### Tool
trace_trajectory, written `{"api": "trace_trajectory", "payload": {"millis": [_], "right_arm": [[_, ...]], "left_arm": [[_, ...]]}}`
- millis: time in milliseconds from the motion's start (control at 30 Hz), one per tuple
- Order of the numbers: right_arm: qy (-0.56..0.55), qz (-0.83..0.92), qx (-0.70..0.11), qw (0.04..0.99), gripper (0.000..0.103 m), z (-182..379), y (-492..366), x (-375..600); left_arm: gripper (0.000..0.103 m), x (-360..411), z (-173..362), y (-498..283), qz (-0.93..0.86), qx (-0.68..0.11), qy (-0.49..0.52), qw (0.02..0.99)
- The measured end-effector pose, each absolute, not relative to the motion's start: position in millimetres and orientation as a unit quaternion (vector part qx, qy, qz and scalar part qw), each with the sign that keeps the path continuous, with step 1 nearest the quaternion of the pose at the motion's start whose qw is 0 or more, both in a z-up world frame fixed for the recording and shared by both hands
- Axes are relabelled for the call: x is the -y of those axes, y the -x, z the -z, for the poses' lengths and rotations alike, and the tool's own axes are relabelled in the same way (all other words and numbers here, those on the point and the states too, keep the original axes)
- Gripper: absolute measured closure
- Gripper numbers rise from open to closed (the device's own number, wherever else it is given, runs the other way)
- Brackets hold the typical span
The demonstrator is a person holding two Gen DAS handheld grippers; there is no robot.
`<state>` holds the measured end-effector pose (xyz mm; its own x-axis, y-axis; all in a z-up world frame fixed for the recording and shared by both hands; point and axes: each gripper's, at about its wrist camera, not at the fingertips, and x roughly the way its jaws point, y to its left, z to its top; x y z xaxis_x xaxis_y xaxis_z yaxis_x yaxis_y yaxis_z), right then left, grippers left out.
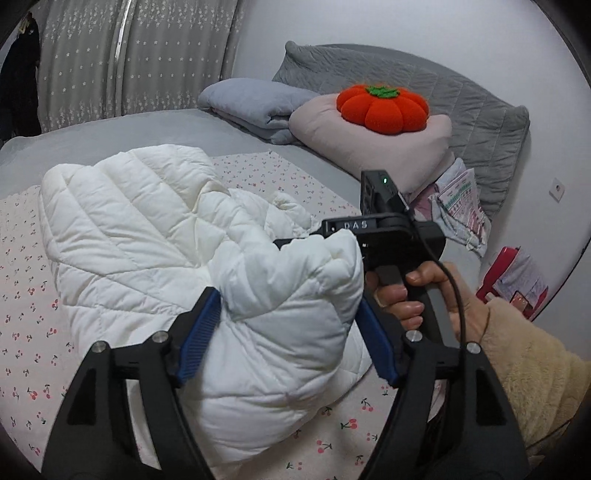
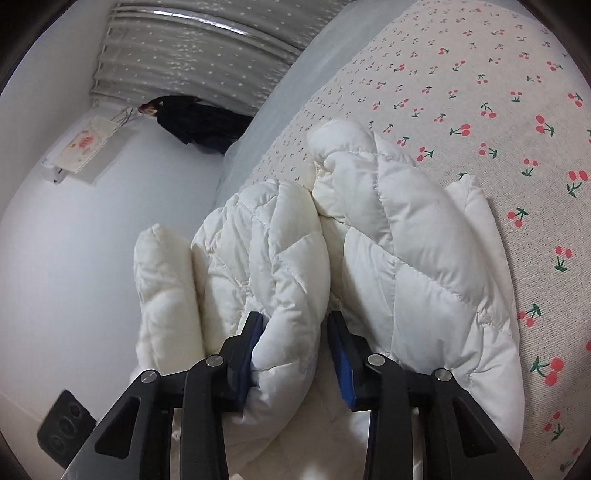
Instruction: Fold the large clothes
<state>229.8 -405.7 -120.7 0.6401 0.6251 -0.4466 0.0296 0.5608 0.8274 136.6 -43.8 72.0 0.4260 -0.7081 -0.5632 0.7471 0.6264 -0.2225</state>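
A bed (image 1: 166, 125) under a cherry-print cover (image 2: 480, 92), grey starred curtains (image 1: 147, 55) and white wall (image 1: 332, 22) beyond the fingers.

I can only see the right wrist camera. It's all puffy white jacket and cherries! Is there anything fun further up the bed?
Observer: Yes, an orange pumpkin cushion sits on a pale pillow by the wall.
Operator: Cool! Where's my other hand-held gripper?
Observer: The left hand-held gripper has a fat fold of the white jacket between its blue pads.
Operator: Can you see my hand?
Observer: Yes, your right hand, in a fuzzy beige sleeve, grips the handle of the right hand-held gripper, right beside the jacket.
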Motion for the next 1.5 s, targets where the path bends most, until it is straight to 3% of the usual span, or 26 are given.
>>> {"api": "trace_trajectory", "payload": {"millis": [267, 467, 567, 633, 867, 1033, 1167, 1333, 1500], "right_arm": [[-0.427, -0.193, -0.380, 0.797, 0.067, 127.8, -216.9, 400.6], [-0.428, -0.194, -0.380, 0.797, 0.066, 127.7, -220.1, 399.0], [-0.427, -0.195, -0.379, 0.798, 0.065, 131.2, -222.7, 398.0], [-0.425, -0.194, -0.379, 0.799, 0.065, 132.1, -223.6, 397.4], [-0.440, -0.198, -0.373, 0.793, 0.064, 136.7, -223.3, 405.2], [-0.540, -0.239, -0.333, 0.735, 0.037, 139.5, -215.1, 426.9], [-0.587, -0.265, -0.296, 0.705, 0.025, 134.3, -202.7, 437.6], [-0.541, -0.258, -0.306, 0.740, 0.020, 105.0, -192.6, 423.6], [-0.425, -0.196, -0.335, 0.818, 0.020, 66.4, -187.4, 390.9]], "left_arm": [[0.028, -20.3, -85.1, -173.0, 0.379, -0.299, 0.075, 0.873], [0.028, -64.4, -50.6, -222.3, 0.278, -0.353, 0.154, 0.880], [0.041, -68.2, -25.6, -241.9, 0.325, -0.378, 0.232, 0.835], [0.041, -52.9, -22.4, -243.5, 0.353, -0.371, 0.241, 0.824], [0.041, 28.8, -33.1, -218.7, 0.350, -0.345, 0.086, 0.867], [0.039, 67.8, -28.9, -202.2, 0.321, -0.333, -0.022, 0.886], [0.039, 78.7, -27.3, -194.7, 0.311, -0.328, -0.058, 0.890], [0.038, 83.0, -28.5, -191.1, 0.304, -0.323, -0.077, 0.893], [0.038, 84.0, -29.2, -189.0, 0.299, -0.320, -0.080, 0.895]]}}
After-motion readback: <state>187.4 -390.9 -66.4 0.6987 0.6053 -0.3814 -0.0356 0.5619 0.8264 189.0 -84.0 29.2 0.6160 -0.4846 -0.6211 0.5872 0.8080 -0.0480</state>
